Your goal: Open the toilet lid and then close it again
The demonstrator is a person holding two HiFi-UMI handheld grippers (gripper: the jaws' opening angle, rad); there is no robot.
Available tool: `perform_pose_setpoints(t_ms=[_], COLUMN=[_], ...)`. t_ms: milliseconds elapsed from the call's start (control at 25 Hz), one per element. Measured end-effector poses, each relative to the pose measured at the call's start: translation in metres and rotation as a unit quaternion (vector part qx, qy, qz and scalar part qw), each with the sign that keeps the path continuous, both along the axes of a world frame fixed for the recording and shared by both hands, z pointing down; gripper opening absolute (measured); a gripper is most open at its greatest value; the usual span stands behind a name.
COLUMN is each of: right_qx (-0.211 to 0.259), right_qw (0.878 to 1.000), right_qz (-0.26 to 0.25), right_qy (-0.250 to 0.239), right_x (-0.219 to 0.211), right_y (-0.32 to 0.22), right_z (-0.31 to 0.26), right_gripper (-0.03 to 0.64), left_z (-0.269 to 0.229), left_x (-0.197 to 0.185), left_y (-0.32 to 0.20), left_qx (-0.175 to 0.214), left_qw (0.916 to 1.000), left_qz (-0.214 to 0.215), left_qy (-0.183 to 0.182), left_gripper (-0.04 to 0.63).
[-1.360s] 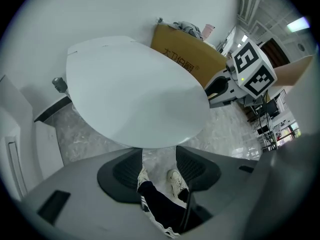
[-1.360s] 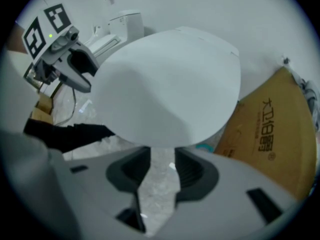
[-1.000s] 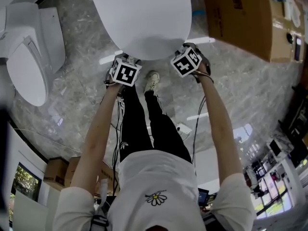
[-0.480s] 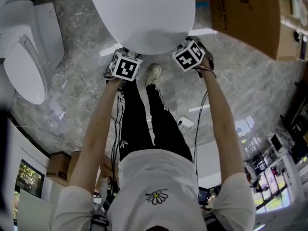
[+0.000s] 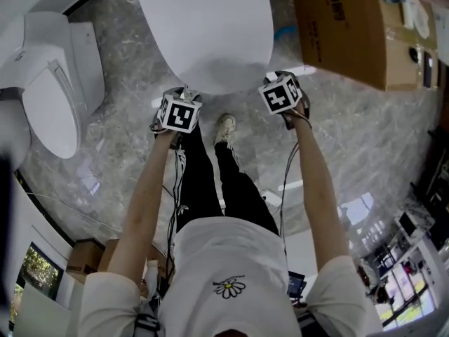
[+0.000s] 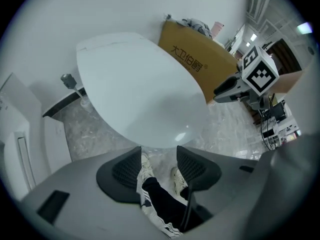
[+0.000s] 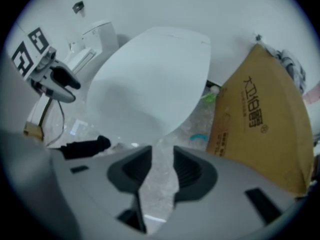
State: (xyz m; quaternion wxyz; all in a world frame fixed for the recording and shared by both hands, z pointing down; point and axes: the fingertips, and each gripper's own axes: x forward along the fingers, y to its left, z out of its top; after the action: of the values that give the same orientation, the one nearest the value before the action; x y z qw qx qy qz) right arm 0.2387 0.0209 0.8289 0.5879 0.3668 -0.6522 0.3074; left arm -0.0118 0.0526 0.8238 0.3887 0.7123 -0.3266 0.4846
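Grey marble floor (image 5: 365,139), white toilet lid (image 5: 203,27), cardboard box (image 5: 344,27) alongside.

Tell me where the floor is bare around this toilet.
Bare marble floor lies between the toilet lid and the second toilet, and below the cardboard box. Crowded: the gap between lid and box.

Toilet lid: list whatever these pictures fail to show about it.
- Head view: the toilet lid has its far end cut off by the top edge.
- Every view: the seat and bowl underneath are hidden by the lid itself.
- Its underside faces away from all cameras.
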Motion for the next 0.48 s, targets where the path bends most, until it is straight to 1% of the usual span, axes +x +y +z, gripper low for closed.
perform_pose_setpoints(t_ms=[120, 200, 240, 280, 320, 400, 480], right_qx=[0.052, 0.102, 0.134, 0.173, 0.217, 0.301, 0.37], right_qw=[0.998, 0.992, 0.987, 0.98, 0.971, 0.948, 0.921], right_qz=[0.041, 0.077, 0.09, 0.097, 0.1, 0.1, 0.114], right_qy=[-0.007, -0.016, -0.021, -0.022, -0.02, -0.015, -0.03], right_x=[0.004, 0.004, 0.003, 0.002, 0.002, -0.001, -0.011], right_y=[-0.022, -0.039, -0.049, -0.064, -0.082, -0.112, -0.118], right_z=[-0.054, -0.103, -0.13, -0.16, -0.19, -0.255, -0.323], right_gripper=[0.133, 0.109, 0.092, 0.079, 0.071, 0.059, 0.056], left_z=[-0.053, -0.1, -0.127, -0.157, -0.188, -0.255, -0.323], left_x=[-0.014, -0.012, -0.011, -0.009, -0.006, 0.001, 0.008], left_y=[-0.03, -0.052, -0.066, -0.083, -0.103, -0.135, -0.14], left_qx=[0.048, 0.084, 0.109, 0.14, 0.175, 0.24, 0.297], left_qw=[0.9985, 0.9954, 0.9923, 0.9875, 0.9807, 0.9632, 0.9439], left_qz=[-0.026, -0.042, -0.05, -0.057, -0.064, -0.073, -0.066], left_qy=[0.0, 0.018, 0.03, 0.044, 0.06, 0.096, 0.128], left_gripper=[0.241, 0.241, 0.241, 0.241, 0.241, 0.241, 0.239])
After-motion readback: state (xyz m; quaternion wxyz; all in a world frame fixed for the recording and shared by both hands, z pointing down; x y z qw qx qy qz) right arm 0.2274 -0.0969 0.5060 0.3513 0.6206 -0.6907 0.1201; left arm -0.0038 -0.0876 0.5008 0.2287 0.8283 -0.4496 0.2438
